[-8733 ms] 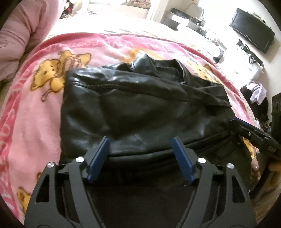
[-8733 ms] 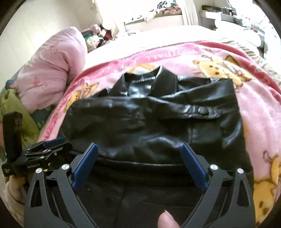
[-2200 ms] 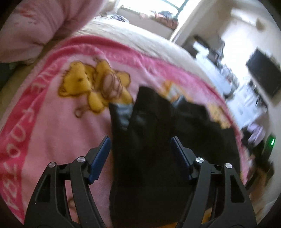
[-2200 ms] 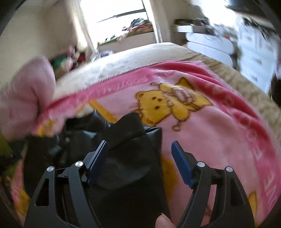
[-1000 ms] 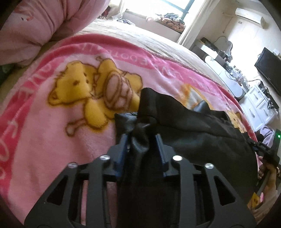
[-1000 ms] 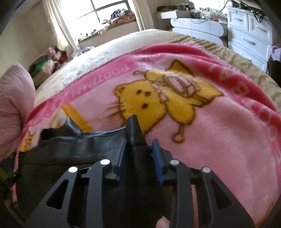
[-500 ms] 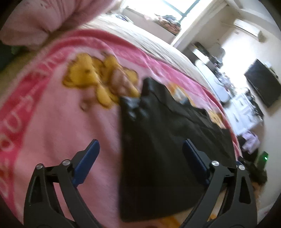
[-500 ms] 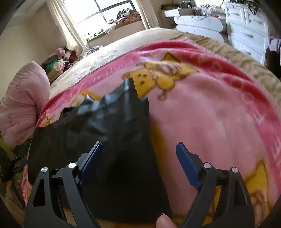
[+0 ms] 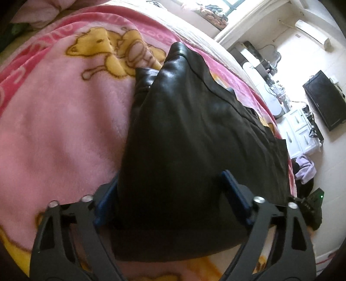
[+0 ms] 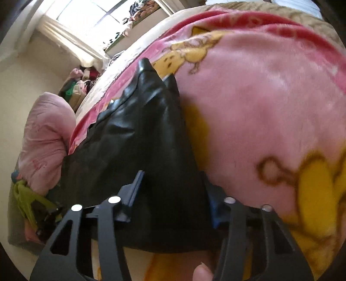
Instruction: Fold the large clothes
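Note:
A black leather jacket [image 9: 194,134] lies folded into a compact bundle on a pink blanket with yellow bears [image 9: 60,121]. My left gripper [image 9: 170,194] is open, its blue pads spread on either side of the bundle's near left end, low against it. In the right wrist view the same jacket [image 10: 140,138] fills the middle. My right gripper [image 10: 173,194] is open and straddles the bundle's near right end. Whether the pads touch the leather is hidden.
The blanket [image 10: 270,108] covers a bed. A pink pillow or duvet [image 10: 43,138] lies at the left. White drawers and a black screen [image 9: 324,101] stand at the right wall. A window [image 10: 86,19] is at the back.
Both grippers let go of the jacket corners one second ago and opened. They have since dropped lower and closer, so the folded bundle now sits between their open fingers.

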The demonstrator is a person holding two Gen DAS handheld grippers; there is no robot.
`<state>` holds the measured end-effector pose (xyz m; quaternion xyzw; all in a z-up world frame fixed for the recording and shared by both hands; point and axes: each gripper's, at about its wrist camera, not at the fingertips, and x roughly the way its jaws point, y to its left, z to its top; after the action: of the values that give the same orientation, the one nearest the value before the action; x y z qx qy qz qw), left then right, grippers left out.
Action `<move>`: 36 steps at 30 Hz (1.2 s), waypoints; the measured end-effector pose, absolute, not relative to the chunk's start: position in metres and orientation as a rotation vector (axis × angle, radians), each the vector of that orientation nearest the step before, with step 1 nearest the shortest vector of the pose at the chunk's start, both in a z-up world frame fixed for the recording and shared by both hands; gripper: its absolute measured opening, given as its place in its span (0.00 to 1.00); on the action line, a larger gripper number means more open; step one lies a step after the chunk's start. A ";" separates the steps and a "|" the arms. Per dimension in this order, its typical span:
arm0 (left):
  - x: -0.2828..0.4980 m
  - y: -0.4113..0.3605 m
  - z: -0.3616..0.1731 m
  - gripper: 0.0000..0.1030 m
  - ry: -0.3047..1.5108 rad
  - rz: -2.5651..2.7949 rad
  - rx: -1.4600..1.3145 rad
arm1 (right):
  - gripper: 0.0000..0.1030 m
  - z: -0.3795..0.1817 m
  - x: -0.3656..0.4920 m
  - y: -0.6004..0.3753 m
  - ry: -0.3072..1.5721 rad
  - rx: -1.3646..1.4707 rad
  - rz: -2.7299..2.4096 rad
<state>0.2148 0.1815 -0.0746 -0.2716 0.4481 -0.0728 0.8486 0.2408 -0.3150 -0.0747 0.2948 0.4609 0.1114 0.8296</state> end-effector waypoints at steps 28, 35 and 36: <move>0.140 0.155 -0.046 0.73 0.943 -0.082 -0.315 | 0.75 -0.033 0.161 -0.284 0.846 0.270 0.018; 0.128 0.147 -0.030 0.86 0.909 -0.066 -0.243 | 0.86 -0.005 0.141 -0.251 0.705 0.153 0.042; 0.126 0.145 -0.027 0.87 0.903 -0.059 -0.226 | 0.86 -0.002 0.139 -0.243 0.693 0.142 0.061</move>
<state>0.1255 0.1453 -0.0268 -0.1090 0.4352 -0.0283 0.8932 0.1393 -0.2430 -0.0020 0.0693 0.3394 0.0301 0.9376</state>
